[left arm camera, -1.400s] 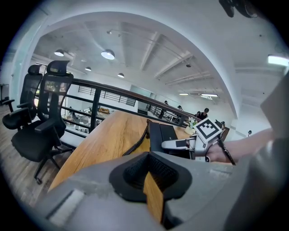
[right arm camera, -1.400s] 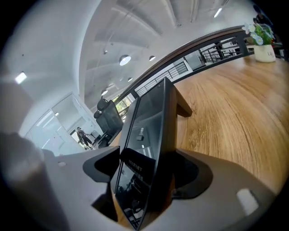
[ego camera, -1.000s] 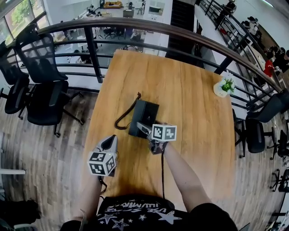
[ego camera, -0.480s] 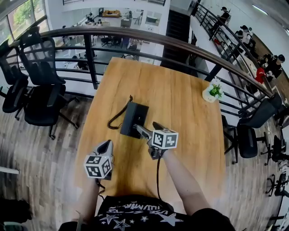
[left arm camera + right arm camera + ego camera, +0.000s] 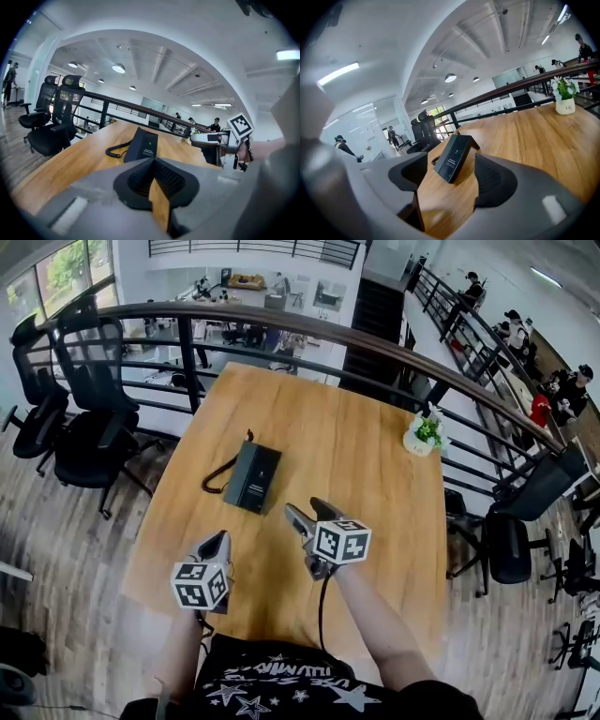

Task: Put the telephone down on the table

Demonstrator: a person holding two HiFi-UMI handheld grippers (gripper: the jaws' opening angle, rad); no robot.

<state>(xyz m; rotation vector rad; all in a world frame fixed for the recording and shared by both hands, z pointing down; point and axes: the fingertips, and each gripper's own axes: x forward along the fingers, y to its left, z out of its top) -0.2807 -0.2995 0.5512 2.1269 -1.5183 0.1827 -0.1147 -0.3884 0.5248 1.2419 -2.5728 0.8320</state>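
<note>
The black telephone (image 5: 251,477) lies flat on the wooden table (image 5: 375,474), its coiled cord (image 5: 217,476) curling off its left side. Nothing touches it. My right gripper (image 5: 310,513) hovers nearer the person, to the right of the phone and well clear of it. It is open; its jaws have just been closing with nothing between them. In the right gripper view the telephone (image 5: 453,157) shows beyond the two pads, apart from them. My left gripper (image 5: 217,541) hangs near the table's front left, shut and empty, and sees the telephone (image 5: 144,145) ahead.
A small potted plant (image 5: 427,434) stands at the table's far right edge. A curved dark railing (image 5: 309,320) runs behind the table. Black office chairs (image 5: 89,427) stand to the left. People sit in the distance at the upper right.
The right gripper has let go of the telephone and drawn back and up towards the person. The telephone stays lying on the table. The left gripper has shifted a little.
</note>
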